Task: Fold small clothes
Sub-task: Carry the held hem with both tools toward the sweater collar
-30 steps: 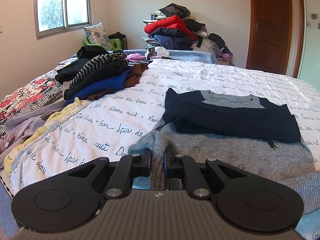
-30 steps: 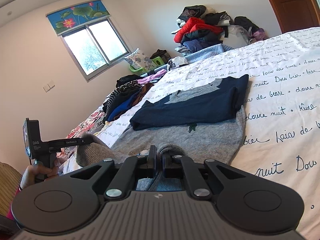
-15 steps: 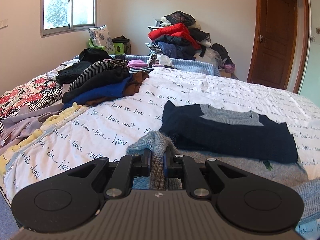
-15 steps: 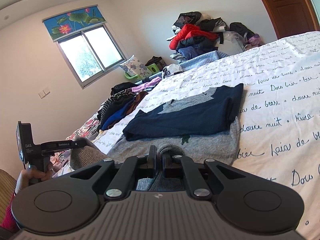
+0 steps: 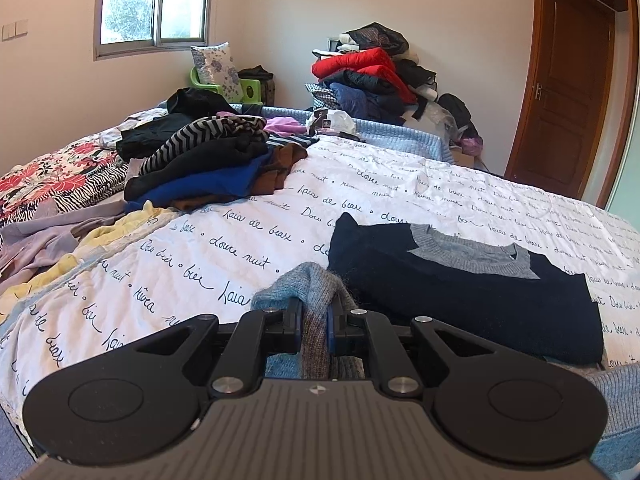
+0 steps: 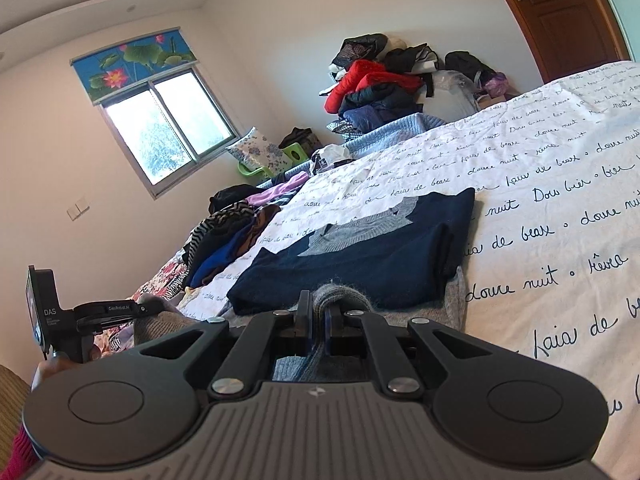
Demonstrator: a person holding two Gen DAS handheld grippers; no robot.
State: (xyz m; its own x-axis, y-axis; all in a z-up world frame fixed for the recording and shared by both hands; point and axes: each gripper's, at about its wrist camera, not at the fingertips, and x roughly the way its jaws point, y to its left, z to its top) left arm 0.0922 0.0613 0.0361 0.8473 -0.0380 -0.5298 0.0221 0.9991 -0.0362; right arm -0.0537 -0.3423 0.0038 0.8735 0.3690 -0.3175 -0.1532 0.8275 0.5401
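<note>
Both grippers had carried the grey hem further up the sweater since the earlier frames, so less grey knit showed between them and the folded navy part.

At the far left of the bed lay a floral cover (image 5: 52, 176), and just beside it a heap of dark clothes (image 5: 208, 168) with a striped piece on top. From the right wrist view, the left gripper (image 6: 148, 311) stood at the left edge of the picture, held by a hand (image 6: 50, 370), its tip sunk in a grey fold.

The left gripper (image 5: 314, 316) was clamped on a bunched edge of the grey and navy sweater (image 5: 472, 292), the knit pinched up between its blue pads. The sweater lay on the white quilt (image 5: 248, 248) with black script, its navy upper part folded flat with the grey collar on top, its grey lower part reaching back to the grippers.

The right gripper (image 6: 318, 318) was closed tight on another pinch of the same grey hem, which humped over its fingertips, with the navy fold just beyond.

Further right, past the bed's far edge, a pile of clothes (image 5: 372, 76) with a red jacket stood against the wall, and a brown door (image 5: 568, 92) at the right.
</note>
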